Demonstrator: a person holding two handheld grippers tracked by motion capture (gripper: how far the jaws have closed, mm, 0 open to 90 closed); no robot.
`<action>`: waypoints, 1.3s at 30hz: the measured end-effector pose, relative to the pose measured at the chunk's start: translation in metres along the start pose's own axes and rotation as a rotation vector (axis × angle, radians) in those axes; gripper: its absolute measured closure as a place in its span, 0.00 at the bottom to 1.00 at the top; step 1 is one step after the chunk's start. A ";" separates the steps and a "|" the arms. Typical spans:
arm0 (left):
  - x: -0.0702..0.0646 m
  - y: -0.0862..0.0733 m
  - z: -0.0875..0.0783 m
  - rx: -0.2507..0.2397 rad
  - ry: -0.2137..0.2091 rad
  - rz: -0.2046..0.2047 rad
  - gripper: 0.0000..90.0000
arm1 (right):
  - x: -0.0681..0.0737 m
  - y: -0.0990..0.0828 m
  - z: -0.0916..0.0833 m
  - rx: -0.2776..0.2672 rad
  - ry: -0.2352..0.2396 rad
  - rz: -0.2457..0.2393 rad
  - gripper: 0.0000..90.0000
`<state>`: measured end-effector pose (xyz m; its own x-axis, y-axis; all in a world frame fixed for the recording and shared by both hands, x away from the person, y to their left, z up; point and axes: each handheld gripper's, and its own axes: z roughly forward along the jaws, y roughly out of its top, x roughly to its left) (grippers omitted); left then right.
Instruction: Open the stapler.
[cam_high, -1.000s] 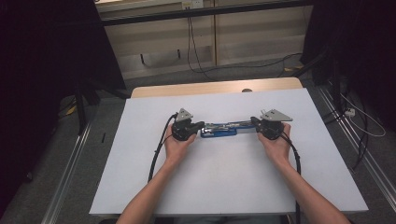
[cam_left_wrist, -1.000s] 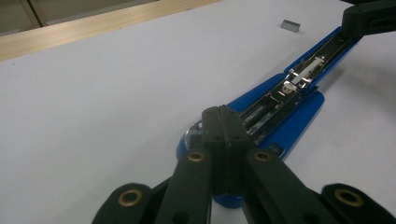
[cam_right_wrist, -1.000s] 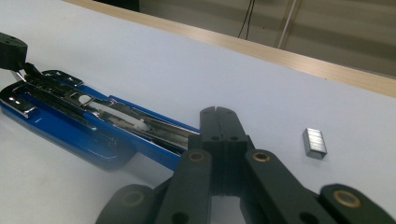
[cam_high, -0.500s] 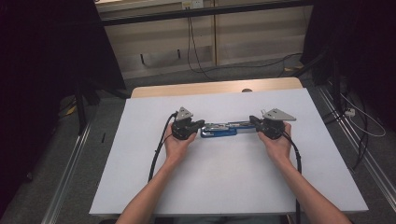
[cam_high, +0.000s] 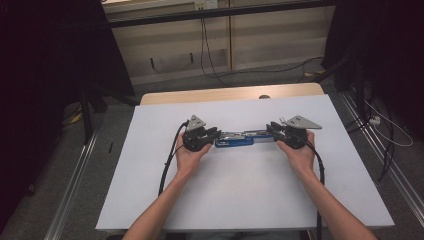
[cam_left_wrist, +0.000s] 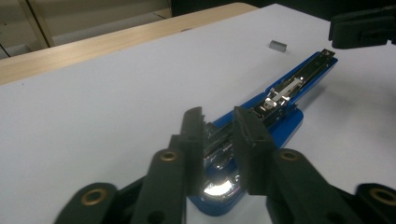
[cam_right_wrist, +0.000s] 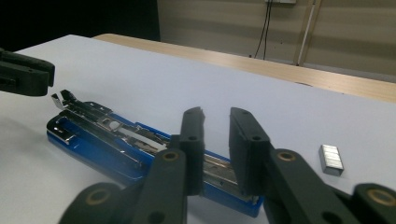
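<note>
Change since earlier frames: both claws have just been opening a little; the hands and the stapler keep their places on the tabletop.
Left claw (cam_high: 212, 136): slightly spread, its two black jaws standing either side of the stapler's rear end, a gap showing between them in the left gripper view (cam_left_wrist: 218, 140); whether the pads touch the metal cannot be told.
Right claw (cam_high: 272, 129): slightly spread as well, its jaws straddling the other end of the stapler, seen close in the right gripper view (cam_right_wrist: 215, 142).
Stapler (cam_high: 235, 139): one, blue, lying flat near the tabletop's centre with its silver staple channel exposed on top (cam_left_wrist: 285, 93); it runs from 9 o'clock to 3 o'clock between the two claws.
Staple block (cam_right_wrist: 330, 159): one, small and silvery, lying on the sheet just beside the right claw, apart from the stapler; also visible in the left gripper view (cam_left_wrist: 278, 45).
Tabletop (cam_high: 240, 200): one, covered by a white sheet, a wooden strip (cam_high: 220, 95) bare at 12 o'clock.
Hands: two, entering from 6 o'clock.
</note>
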<state>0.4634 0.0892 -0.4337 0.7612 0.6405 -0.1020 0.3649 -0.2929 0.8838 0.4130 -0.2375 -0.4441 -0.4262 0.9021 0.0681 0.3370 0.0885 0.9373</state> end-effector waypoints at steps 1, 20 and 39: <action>0.000 0.001 -0.002 -0.003 0.000 -0.004 0.76 | 0.000 0.000 0.000 0.000 0.000 -0.001 0.79; -0.002 -0.004 -0.029 -0.015 0.064 -0.014 0.07 | 0.008 0.005 -0.004 -0.013 0.026 -0.001 0.19; 0.009 -0.030 -0.084 -0.062 0.164 -0.012 0.04 | 0.001 0.008 -0.020 -0.032 -0.001 -0.001 0.10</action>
<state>0.4137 0.1633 -0.4231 0.6573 0.7525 -0.0407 0.3357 -0.2440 0.9098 0.3986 -0.2441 -0.4294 -0.4257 0.9023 0.0672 0.3101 0.0757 0.9477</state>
